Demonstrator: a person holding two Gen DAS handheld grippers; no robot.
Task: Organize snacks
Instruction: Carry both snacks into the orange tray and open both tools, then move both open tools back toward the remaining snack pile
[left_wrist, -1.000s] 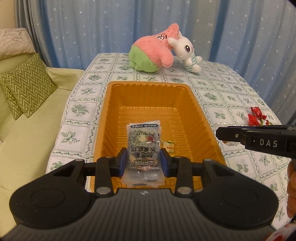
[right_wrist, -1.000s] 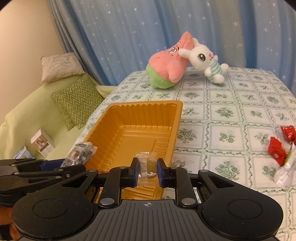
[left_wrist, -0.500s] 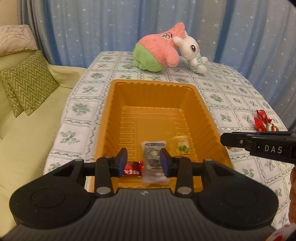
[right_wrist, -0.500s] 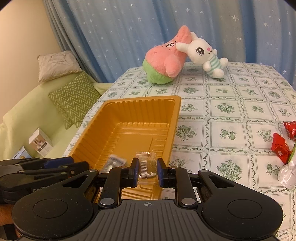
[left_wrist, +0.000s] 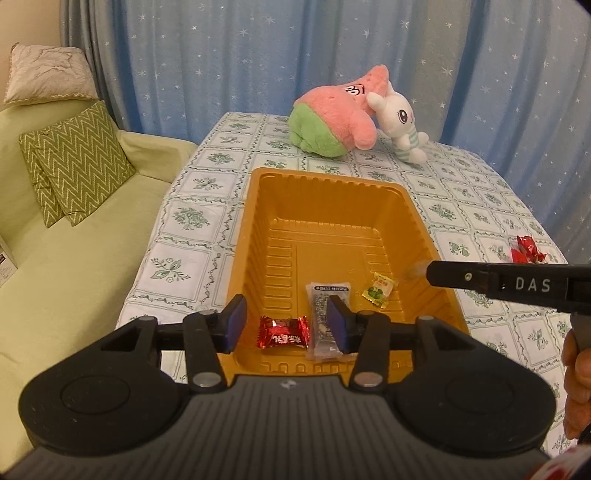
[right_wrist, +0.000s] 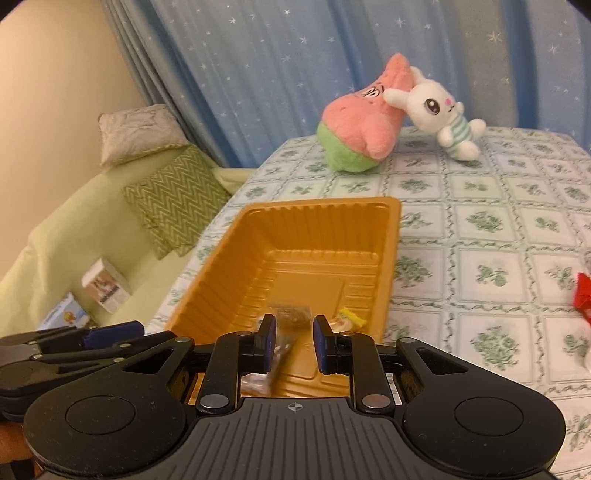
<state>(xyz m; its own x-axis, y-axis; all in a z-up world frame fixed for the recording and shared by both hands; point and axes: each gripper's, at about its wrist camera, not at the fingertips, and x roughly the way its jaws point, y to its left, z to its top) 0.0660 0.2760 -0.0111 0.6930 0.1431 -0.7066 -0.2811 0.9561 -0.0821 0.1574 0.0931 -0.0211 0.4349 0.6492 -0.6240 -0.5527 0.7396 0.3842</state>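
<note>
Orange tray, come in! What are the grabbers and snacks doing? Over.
Left gripper open, jaws just been opening, empty. Right gripper shut on small clear wrapper over orange plastic tray. Three wrapped snacks inside tray. Nothing in the way.

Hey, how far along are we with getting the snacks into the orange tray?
Done: three snacks lie in the orange tray: a red candy, a grey packet, a yellow-green candy. In hand: the left tool has just been opening, nothing between its jaws; the right tool is shut over the tray on what looks like a clear wrapper. Left: red snacks on the tablecloth.
</note>
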